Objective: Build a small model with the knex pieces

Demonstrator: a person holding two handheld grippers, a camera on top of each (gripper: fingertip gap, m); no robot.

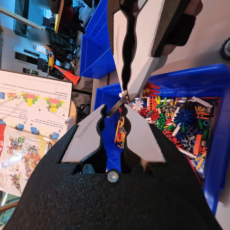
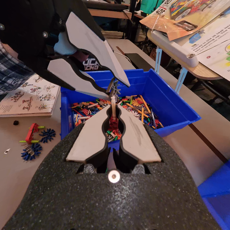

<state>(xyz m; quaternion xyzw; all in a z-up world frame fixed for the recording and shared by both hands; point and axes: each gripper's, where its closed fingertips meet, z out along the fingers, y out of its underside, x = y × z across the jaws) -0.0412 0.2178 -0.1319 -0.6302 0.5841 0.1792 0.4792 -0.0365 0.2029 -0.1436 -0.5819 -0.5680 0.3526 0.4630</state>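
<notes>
Overhead, right gripper [image 2: 113, 105] pinches white rod [image 2: 113, 103]; left gripper [image 2: 116, 91] clasps grey connector [image 2: 115, 89] above blue bin [image 2: 174, 99].

A bright blue bin [image 2: 165, 99] is filled with red, orange, yellow, green, blue, white and grey pieces [image 2: 135, 105]. Pale grey fingers [image 2: 89, 134] are edged in black. Dark blue connectors [image 2: 47, 135] are seen.

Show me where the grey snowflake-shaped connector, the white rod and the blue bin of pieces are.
grey snowflake connector [image 2: 115, 89], right wrist view, on its spoked face between the left gripper's tips.
white rod [image 2: 113, 105], right wrist view, on its shaft above the right gripper's tips.
blue bin [image 2: 168, 94], right wrist view, on its inner right wall.
</notes>
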